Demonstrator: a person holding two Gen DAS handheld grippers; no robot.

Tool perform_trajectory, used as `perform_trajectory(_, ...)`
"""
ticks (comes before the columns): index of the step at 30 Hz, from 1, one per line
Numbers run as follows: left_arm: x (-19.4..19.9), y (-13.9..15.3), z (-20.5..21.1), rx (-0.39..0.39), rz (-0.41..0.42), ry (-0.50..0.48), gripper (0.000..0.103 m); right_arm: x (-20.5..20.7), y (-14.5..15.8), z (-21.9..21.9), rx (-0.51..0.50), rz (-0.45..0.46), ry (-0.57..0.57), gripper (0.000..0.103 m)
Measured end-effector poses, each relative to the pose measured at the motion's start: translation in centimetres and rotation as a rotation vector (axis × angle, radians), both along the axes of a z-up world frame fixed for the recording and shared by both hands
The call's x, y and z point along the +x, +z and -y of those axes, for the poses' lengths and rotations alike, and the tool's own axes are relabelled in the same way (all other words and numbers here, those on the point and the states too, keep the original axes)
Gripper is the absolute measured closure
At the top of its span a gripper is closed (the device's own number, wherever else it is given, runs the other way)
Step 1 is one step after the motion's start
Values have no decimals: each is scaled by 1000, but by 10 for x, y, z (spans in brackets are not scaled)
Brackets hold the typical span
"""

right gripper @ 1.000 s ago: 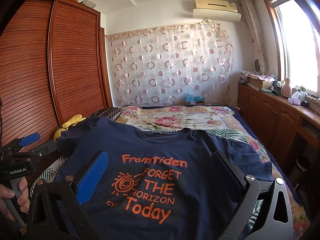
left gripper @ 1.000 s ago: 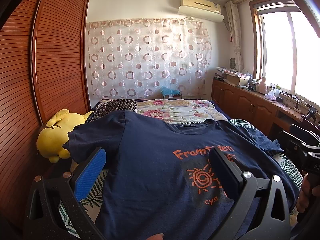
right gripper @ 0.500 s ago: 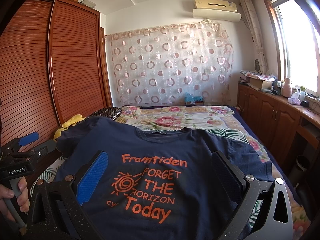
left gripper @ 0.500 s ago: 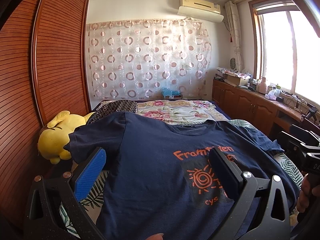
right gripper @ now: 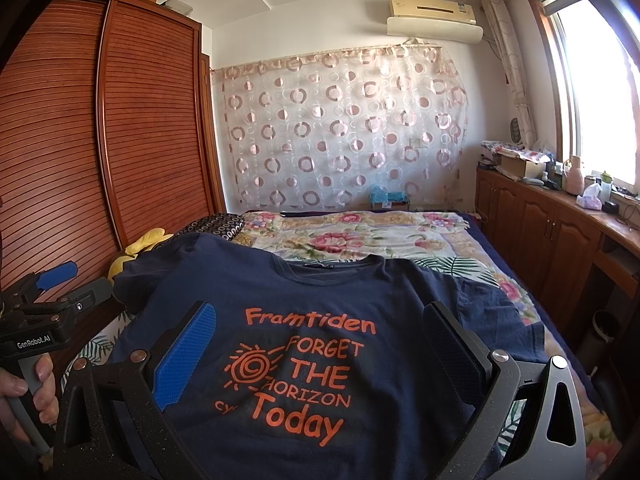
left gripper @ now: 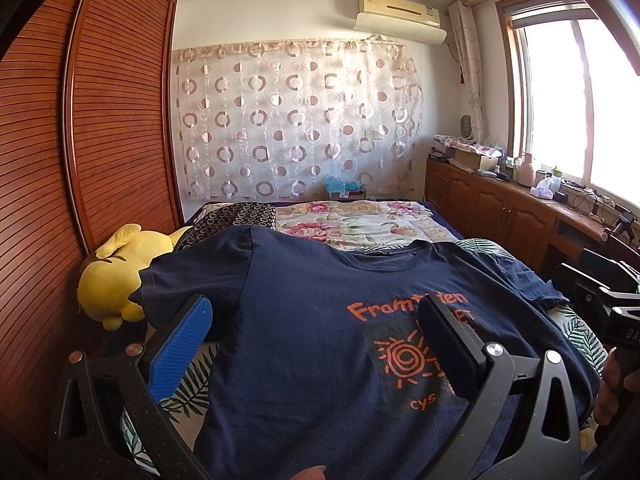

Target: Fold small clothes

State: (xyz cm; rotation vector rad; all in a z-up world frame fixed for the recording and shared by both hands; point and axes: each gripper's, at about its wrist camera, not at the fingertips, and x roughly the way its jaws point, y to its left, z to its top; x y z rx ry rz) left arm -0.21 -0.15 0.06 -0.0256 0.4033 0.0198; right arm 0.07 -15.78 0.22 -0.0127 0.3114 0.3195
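Bed (right gripper: 472, 240); right gripper (right gripper: 316, 344) spread above T-shirt (right gripper: 320, 300)

Both wrist views low over T-shirt (left gripper: 304, 332)

Navy printed T-shirt (right gripper: 320, 320) flat, face-up

You had the T-shirt (right gripper: 320, 320) spread flat on the bed (right gripper: 460, 272) w/ collar far from you, plush toy (left gripper: 108, 280) by its left sleeve next to the wardrobe (left gripper: 100, 120), quilt (right gripper: 360, 232) behind it, cabinets (right gripper: 540, 224) along the right.
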Motion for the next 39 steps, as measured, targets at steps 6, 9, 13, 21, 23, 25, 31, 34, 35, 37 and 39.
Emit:
perform_trajectory(6,-1,0,0,0,1,0,0,0,0,0,1,1,-1,0)
perform_trajectory(9,-2,1,1,3,1,1,0,0,0,0,0,0,0,0)
perform_trajectory(13,-3,1,1,4,2,0,0,0,0,0,0,-1,0,0)
perform_trajectory(21,-5,2,2,4,1,1,0,0,0,-1,0,-1,0,0)
perform_trajectory(23,-5,2,2,6,1,1,0,0,1,-1,1,-1,1,0)
perform_trajectory(25,-5,2,2,6,2,1,0,0,0,-1,1,-2,2,0)
perform_trajectory(31,-8,7,-12,5,-3,2,0,1,-4,-4,1,-10,10,0)
perform_trajectory(34,-8,2,-31,-5,-24,-4,0,4,-7,-5,2,-24,24,0)
perform_trajectory(35,-8,2,-30,-4,-22,-3,0,5,-8,-6,-1,-30,26,0)
perform_trajectory(37,2,-11,-36,-6,-37,-2,0,8,-10,-8,-9,-38,31,0)
perform_trajectory(39,8,-22,-47,-7,-55,6,0,11,-12,-10,-15,-45,39,0)
